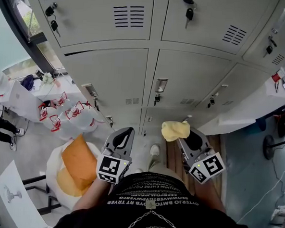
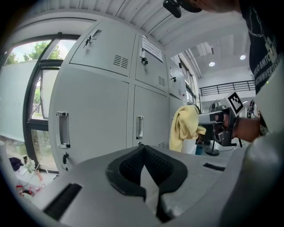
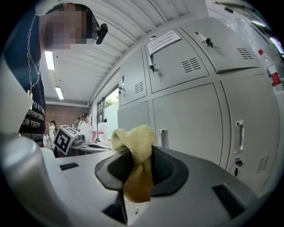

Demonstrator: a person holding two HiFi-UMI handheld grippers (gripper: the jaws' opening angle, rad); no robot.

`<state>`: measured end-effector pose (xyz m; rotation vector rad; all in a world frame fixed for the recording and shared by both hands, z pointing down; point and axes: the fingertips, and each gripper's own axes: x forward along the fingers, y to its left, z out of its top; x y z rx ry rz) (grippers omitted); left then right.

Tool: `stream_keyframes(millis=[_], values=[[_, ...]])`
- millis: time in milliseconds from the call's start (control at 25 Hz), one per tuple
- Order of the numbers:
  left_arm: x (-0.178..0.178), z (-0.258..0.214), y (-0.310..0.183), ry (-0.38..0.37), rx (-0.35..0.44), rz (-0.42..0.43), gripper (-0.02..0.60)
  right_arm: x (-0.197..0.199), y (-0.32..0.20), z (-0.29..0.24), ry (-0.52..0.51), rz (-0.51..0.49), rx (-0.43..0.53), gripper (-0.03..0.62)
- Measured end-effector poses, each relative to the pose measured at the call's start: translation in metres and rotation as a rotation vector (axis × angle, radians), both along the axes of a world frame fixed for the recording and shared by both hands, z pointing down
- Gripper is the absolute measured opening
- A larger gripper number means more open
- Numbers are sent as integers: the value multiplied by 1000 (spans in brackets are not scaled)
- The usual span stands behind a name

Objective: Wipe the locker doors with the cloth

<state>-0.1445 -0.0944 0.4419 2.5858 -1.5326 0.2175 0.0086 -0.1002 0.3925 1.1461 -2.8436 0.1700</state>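
Note:
Grey locker doors [image 1: 193, 78] with handles and keys fill the top of the head view. My right gripper [image 1: 185, 134] is shut on a yellow cloth [image 1: 175, 130], which bunches at its tip a short way off the doors. In the right gripper view the cloth [image 3: 135, 150] sits pinched between the jaws, with a door handle [image 3: 163, 137] just behind. My left gripper [image 1: 125, 135] hangs lower left, shut and empty. The left gripper view shows the locker doors [image 2: 102, 111] ahead and the cloth [image 2: 183, 128] to the right.
A white bag with an orange item [image 1: 79, 162] lies on the floor at lower left. A white table [image 1: 248, 110] stands at right. Several red-printed bottles [image 1: 65, 112] sit at left. People [image 3: 86, 128] stand in the background. A window [image 2: 26, 88] borders the lockers.

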Motion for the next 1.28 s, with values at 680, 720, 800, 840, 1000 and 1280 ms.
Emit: stream_keyframes(millis=[680,720,800,840,1000,1280], values=[[41,8,-48,-20,-26,34,3,12,-65,-33,-5,-50,87,92],[43,9,-50,-21,-27,34,3,10,-68,-36,-4,-62,97,92],[47,8,-54,-22,-30,33,3,6,-73,-41,-7,-89,110,92],[48,8,-55,-23,-29,32,3,3,-74,-44,-9,-103,116,92],[49,6,-62,-23,-25,11,3,-12,-82,-52,-14,-168,138,92],[24,10,-67,-22,-44,-79,3,-39,-107,-77,-30,-245,199,92]])
